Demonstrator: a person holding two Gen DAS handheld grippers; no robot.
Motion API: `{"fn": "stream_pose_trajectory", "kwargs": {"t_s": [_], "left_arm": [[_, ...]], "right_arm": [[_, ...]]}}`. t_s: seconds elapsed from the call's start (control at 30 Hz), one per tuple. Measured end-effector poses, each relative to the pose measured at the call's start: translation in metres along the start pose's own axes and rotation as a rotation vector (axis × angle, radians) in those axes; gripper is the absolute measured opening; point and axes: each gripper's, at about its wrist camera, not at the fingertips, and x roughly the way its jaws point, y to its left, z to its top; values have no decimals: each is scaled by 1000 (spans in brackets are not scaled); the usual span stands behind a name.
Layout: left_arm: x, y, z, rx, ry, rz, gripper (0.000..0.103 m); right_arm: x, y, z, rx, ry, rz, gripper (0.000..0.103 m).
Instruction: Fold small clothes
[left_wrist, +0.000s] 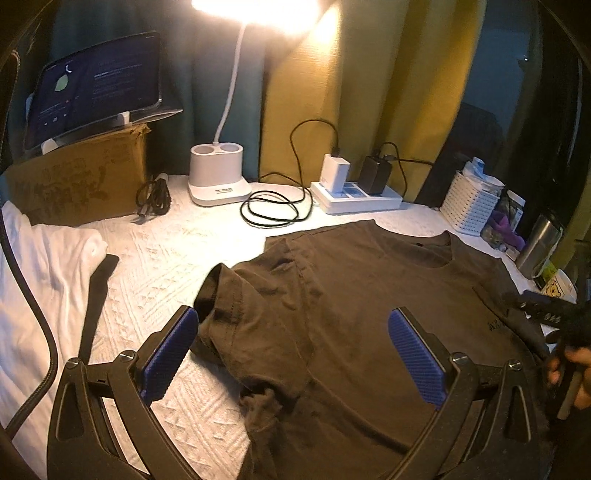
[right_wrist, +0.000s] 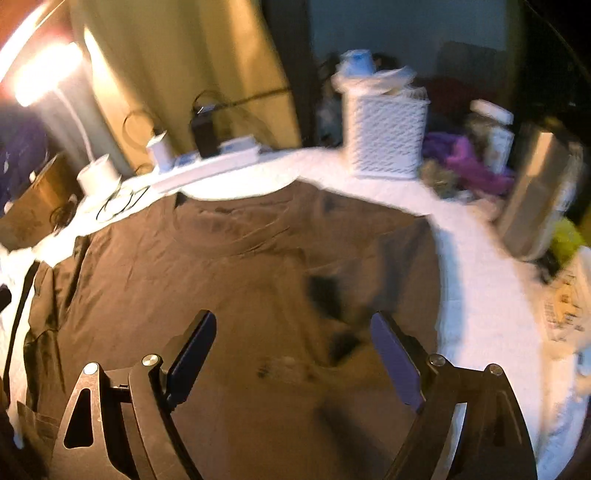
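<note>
Hovering wide and empty, your left gripper (left_wrist: 291, 354) straddles the brown shirt's (left_wrist: 369, 295) bunched sleeve (left_wrist: 229, 295); the right gripper (right_wrist: 291, 354), also wide, hangs over its chest.

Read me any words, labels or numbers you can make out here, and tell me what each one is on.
None can be read.
Tablet screen: text lines too small.
Cardboard box: print blurred.
Lamp base: label too small.
Brown T-shirt: small chest print, illegible.
Cup: picture only.

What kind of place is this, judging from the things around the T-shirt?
Probably a home bedroom or study corner: a desk lamp, a tablet propped on a cardboard box, and a power strip beside curtains.
</note>
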Motion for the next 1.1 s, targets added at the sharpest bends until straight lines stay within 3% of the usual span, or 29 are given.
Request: {"fn": "stream_pose_trajectory", "kwargs": {"t_s": [0.17, 0.27, 0.33, 0.47, 0.67, 0.7, 0.73, 0.83, 1.1], "left_arm": [[-2, -13, -4, 22, 12, -14, 102], [-5, -21, -6, 41, 15, -15, 102], [-7, -24, -7, 50, 15, -12, 102], [-12, -27, -8, 54, 15, -3, 102], [-18, -25, -13, 52, 17, 16, 102], [-18, -25, -13, 51, 18, 18, 102], [-18, -24, -14, 51, 19, 20, 102], [-19, -23, -15, 54, 21, 22, 102], [-24, -16, -19, 46, 21, 27, 102]], "right_arm": [[-22, -46, -16, 75, -22, -68, 87], [-20, -67, -30, 137, 3, -40, 86], [-16, -71, -39, 153, 16, 0, 70], [-6, -76, -47, 169, 49, -11, 56], [-9, -92, -53, 222, 38, -50, 54], [-8, -95, -54, 228, 40, -43, 39], [-7, -96, -55, 227, 45, -29, 18], [-10, -86, -54, 192, 35, 1, 5], [-38, -33, -52, 30, -10, 22, 5]]}}
